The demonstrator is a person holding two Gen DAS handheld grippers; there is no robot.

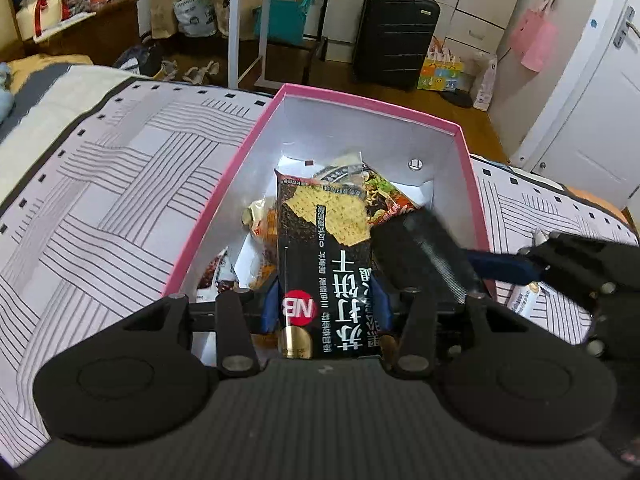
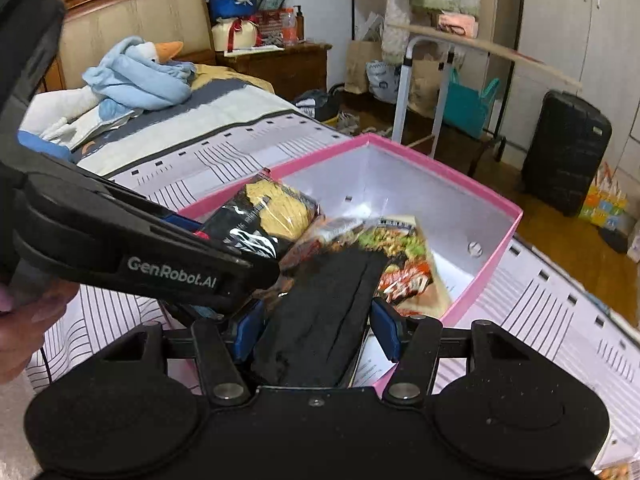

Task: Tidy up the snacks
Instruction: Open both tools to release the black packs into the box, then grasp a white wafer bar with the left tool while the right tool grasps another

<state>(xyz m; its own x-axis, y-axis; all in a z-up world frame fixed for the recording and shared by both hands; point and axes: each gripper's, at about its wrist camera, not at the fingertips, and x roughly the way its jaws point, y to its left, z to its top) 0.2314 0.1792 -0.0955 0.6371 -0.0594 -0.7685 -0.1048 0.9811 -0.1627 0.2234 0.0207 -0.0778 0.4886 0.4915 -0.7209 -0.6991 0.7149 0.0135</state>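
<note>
Blue pads of the left hand-held gripper (image 1: 326, 304) are clamped on a black soda-cracker packet (image 1: 324, 264), which hangs over the near end of the open pink box (image 1: 224, 196). The right hand-held gripper (image 2: 320, 330) grasps a black pouch (image 2: 320, 320) over the box's near right corner; in the left wrist view that pouch sits just right of the cracker packet. Below them inside the box lie a noodle packet (image 2: 404, 268) with red lettering and more snack wrappers (image 1: 260, 220), piled toward the near end, while the far end shows bare white floor. The two devices crowd together at the near rim. The box rests on a line-patterned bedspread (image 1: 112, 184), which lies open on its left. Beyond stand a black suitcase (image 1: 394, 32), a white metal stand (image 1: 248, 24) and a teal bag (image 1: 286, 20).
</note>
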